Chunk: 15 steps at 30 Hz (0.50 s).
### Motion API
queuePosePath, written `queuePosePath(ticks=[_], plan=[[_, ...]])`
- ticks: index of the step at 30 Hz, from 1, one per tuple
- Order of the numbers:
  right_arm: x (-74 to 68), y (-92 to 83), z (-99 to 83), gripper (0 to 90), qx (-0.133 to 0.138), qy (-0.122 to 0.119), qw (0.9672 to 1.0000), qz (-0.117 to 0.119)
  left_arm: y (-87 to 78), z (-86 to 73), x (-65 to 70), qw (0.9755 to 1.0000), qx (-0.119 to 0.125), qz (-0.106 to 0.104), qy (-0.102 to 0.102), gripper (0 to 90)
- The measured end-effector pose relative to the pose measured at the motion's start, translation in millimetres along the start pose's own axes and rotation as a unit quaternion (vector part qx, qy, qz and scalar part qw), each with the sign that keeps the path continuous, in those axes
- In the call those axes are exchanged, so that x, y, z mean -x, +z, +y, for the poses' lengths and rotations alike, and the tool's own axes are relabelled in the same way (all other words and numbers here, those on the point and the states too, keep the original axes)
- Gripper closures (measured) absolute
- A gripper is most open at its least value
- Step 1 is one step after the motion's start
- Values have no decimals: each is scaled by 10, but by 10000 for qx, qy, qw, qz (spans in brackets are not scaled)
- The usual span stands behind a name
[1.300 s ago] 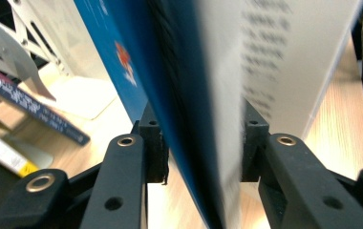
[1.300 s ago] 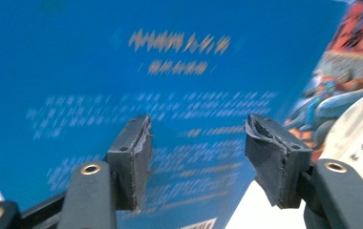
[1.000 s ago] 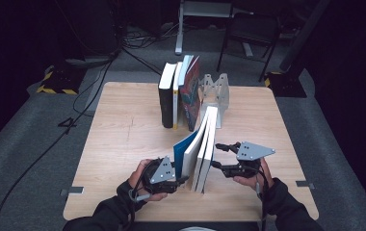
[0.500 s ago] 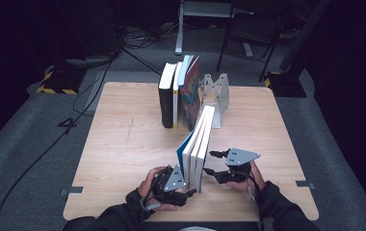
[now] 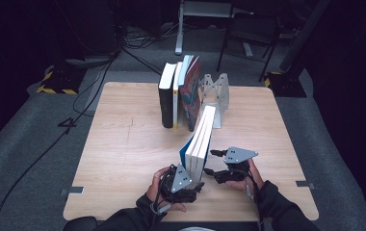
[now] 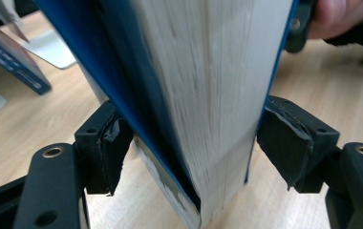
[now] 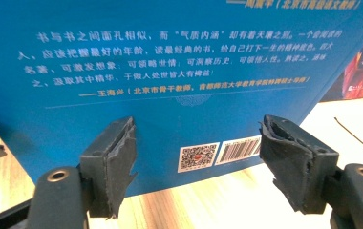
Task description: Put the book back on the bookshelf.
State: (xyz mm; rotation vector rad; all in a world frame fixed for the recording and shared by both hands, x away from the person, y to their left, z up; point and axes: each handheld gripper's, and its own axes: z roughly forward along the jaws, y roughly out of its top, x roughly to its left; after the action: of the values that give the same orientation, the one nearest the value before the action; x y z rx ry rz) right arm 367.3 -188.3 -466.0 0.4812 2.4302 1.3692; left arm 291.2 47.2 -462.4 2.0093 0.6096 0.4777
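A thick blue-covered book (image 5: 201,139) stands on edge near the table's front, its white page block up and toward me. My left gripper (image 5: 196,186) is at the book's near bottom corner. In the left gripper view the book (image 6: 208,86) sits between the wide-apart jaws, and the left gripper (image 6: 194,143) is open, its pads (image 6: 112,148) right beside the covers. The front cover splays a little away from the pages. My right gripper (image 5: 210,162) is open just right of the book. It (image 7: 196,157) faces the back cover (image 7: 170,57), near the barcode.
Three upright books (image 5: 177,94) stand in a row at the table's back, beside a silver metal bookend (image 5: 218,91). Bare wooden table (image 5: 123,159) lies to the left and right. Cables and a chair sit on the floor beyond.
My left gripper has swung from the book's left side to its near end, with the jaws now astride it. The book stands straighter. My right gripper has drawn slightly nearer.
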Motion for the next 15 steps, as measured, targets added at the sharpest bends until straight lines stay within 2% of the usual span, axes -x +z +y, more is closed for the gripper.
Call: queuePosePath(ticks=[2, 4, 7, 15], plan=[[6, 15, -14, 316, 0, 48, 10000, 44, 1, 13, -14, 9998, 116, 57, -132, 309], [6, 23, -19, 325, -3, 69, 10000, 72, 0, 20, -27, 9998, 131, 48, -146, 314], [-3, 41, -23, 335, -25, 43, 10000, 44, -3, 36, -57, 9999, 97, 25, 9, 314], [-13, 76, -41, 331, -177, -35, 9998, -79, -60, 28, -139, 9997, 44, -123, 208, 374]])
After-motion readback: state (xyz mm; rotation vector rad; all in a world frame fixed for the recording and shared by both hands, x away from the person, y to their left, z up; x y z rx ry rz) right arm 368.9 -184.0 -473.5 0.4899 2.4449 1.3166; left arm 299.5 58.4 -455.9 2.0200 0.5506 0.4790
